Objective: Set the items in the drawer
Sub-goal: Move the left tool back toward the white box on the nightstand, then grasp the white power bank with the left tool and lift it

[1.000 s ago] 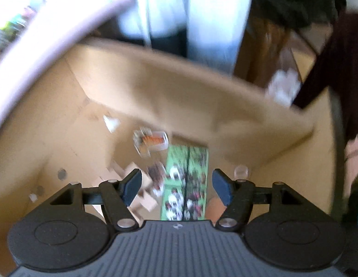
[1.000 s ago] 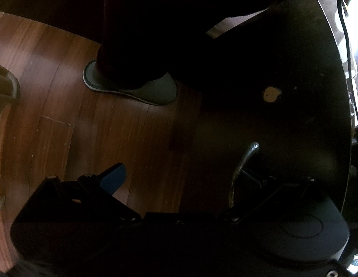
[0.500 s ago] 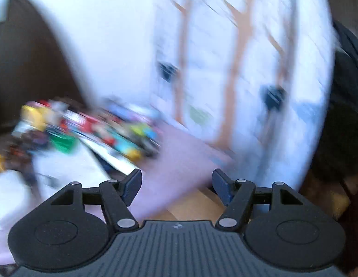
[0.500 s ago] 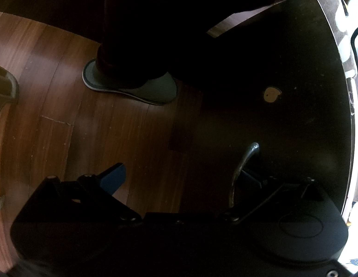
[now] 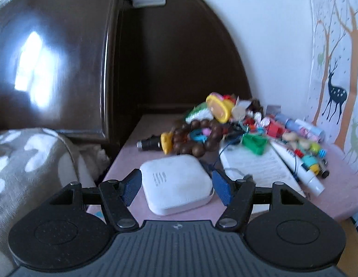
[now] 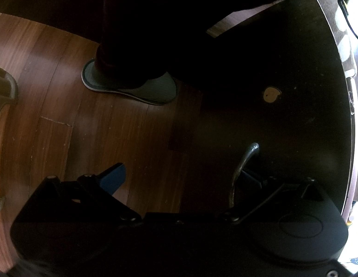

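Note:
In the left wrist view my left gripper (image 5: 177, 185) is open, its blue pads on either side of a flat white square box (image 5: 176, 183) lying on the pink tabletop (image 5: 336, 198), not touching it. Behind the box lie a brown bead bracelet (image 5: 195, 136), a white notepad (image 5: 252, 164), a tube (image 5: 296, 168) and a heap of small coloured toys (image 5: 255, 120). In the right wrist view my right gripper (image 6: 185, 175) is open beside the dark drawer front (image 6: 283, 92); its right finger sits behind the metal drawer handle (image 6: 241, 168).
A dark wooden headboard (image 5: 63, 57) rises behind the table, with bedding (image 5: 28, 161) at the left. A deer-pattern wall covering (image 5: 336, 69) is at the right. A slippered foot (image 6: 132, 87) stands on the wood floor (image 6: 63, 115).
My left gripper has swung up out of the cardboard-coloured drawer interior and over to the tabletop, now straddling the white box. The right gripper has stayed at the drawer handle.

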